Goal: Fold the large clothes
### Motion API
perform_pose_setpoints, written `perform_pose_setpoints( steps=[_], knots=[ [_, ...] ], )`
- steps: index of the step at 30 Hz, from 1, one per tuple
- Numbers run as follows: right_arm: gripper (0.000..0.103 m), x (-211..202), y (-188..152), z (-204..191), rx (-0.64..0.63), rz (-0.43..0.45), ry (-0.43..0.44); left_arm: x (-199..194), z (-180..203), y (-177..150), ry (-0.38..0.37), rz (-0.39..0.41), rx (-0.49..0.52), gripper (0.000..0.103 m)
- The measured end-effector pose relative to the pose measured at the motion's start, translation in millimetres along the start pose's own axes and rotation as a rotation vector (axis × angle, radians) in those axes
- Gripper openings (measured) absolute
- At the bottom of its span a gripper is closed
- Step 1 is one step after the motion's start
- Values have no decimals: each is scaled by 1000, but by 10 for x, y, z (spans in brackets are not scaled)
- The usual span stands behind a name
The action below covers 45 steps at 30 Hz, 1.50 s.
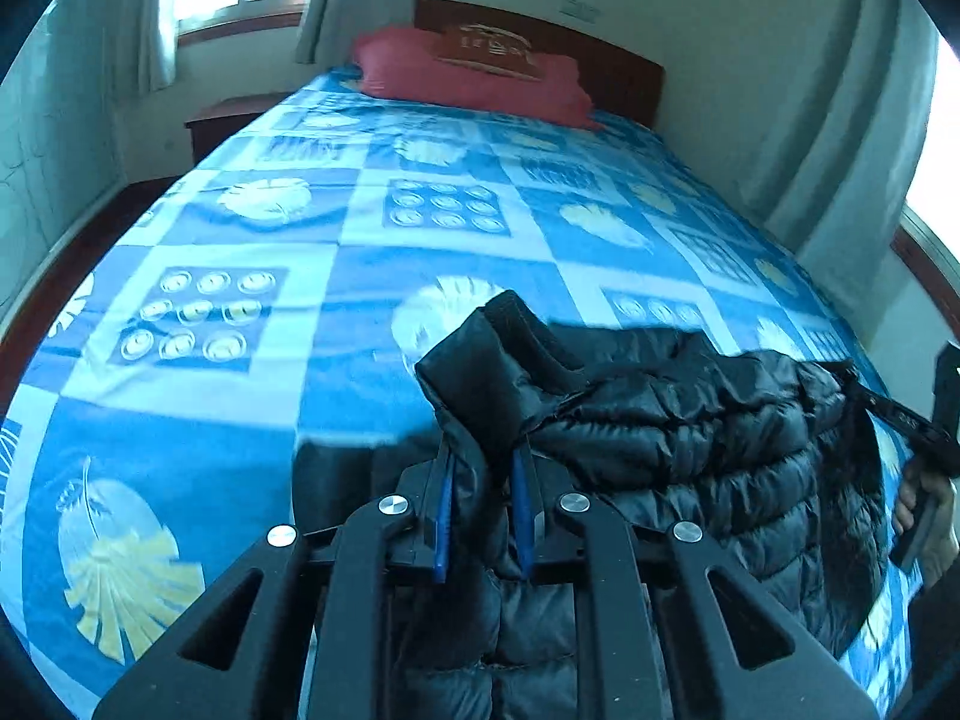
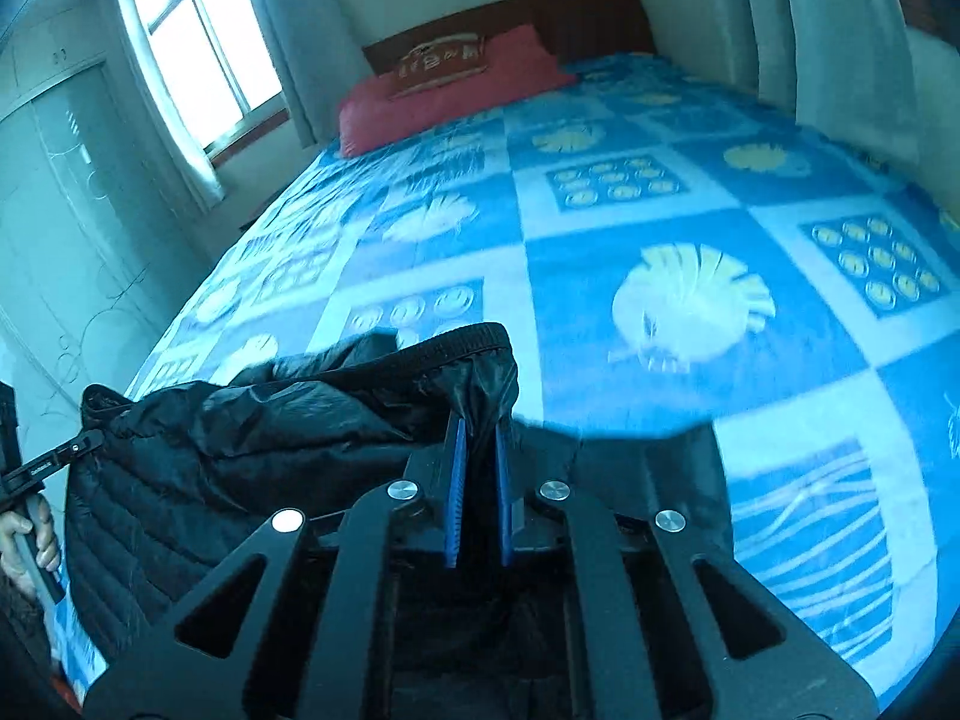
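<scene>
- While the black quilted puffer jacket (image 1: 690, 438) hangs between the two grippers above the near end of the bed (image 1: 336, 252), the left gripper (image 1: 483, 468) has its jaws clamped on a bunched corner of it, with the blue pads (image 1: 443, 510) pressed into the fabric on either side.
- Across the middle, the jacket sags in soft quilted rolls and droops below both grips, so I judge it light for its bulk, limp, and with no stiffness to hold a crease.
- Its shell looks glossy, probably slick nylon; a shallow pinch could slide off, so hold is best taken deep on a hem, seam or ribbed edge.
- On the right, the right gripper (image 2: 480, 438) has its jaws closed on a gathered corner of the jacket just under a ribbed band (image 2: 462, 339), which looks like a firmer, less slippery place to grip.
- Padding will likely spring back after folding, so each fold probably needs laying flat on the patterned blue sheet (image 2: 690, 396) and pressing down.
- A red pillow (image 2: 444, 96) lies at the far headboard, well apart from the jacket.
</scene>
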State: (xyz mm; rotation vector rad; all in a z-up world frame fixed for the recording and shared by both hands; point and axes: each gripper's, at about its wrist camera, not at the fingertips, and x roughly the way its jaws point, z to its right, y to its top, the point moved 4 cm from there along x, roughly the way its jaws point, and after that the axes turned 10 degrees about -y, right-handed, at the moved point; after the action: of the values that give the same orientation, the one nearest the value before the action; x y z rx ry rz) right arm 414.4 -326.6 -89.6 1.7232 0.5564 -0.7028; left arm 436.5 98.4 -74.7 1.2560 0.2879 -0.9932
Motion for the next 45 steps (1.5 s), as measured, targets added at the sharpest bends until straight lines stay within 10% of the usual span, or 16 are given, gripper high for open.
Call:
perform_pose_setpoints(
  steps=[8,18,29,37,45],
  knots=[
    [9,698,-45,76,31,-81,-77,669,-241,0,127,-64,-30,16],
    [16,1088,-254,175,51,-130,-107,885,-465,-201,96,-25,-109,26],
    [51,613,-114,294,128,-72,-143,56,-734,-52,157,120,-294,58],
    [50,368,-128,-864,-63,-31,29,295,409,-14,7,70,-132,58],
    [50,779,-425,-1403,-194,-82,-12,1112,930,-237,11,-40,-88,58]
  ],
)
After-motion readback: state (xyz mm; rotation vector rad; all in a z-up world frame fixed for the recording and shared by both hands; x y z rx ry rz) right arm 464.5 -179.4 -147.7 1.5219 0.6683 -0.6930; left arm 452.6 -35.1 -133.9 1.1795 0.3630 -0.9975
